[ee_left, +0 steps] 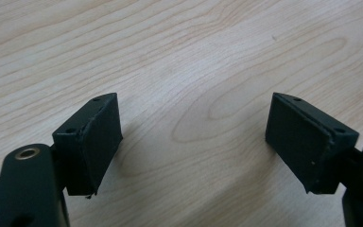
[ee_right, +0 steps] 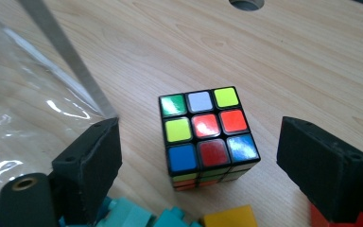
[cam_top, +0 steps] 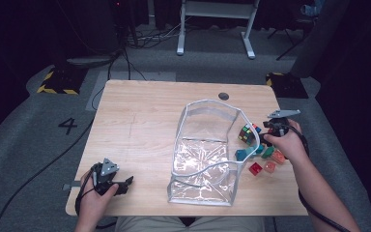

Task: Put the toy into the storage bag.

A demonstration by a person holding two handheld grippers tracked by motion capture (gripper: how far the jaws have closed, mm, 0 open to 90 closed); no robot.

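Note:
A scrambled puzzle cube (cam_top: 246,133) (ee_right: 207,136) rests on the wooden table (cam_top: 140,125) just right of a clear plastic zip bag (cam_top: 205,154) (ee_right: 23,109). My right gripper (cam_top: 262,137) (ee_right: 196,156) stands open with its jaws on either side of the cube, not touching it. Small coloured blocks (cam_top: 263,159) in teal, yellow and red lie beside the cube, close under this gripper (ee_right: 227,218). My left gripper (cam_top: 125,184) (ee_left: 194,142) is open over bare wood near the table's front left corner, holding nothing.
A round cable hole (cam_top: 223,96) (ee_right: 246,4) sits in the tabletop behind the bag. The bag's mouth stands open, facing away from me. A white desk frame (cam_top: 217,24) and cables lie on the floor beyond the table.

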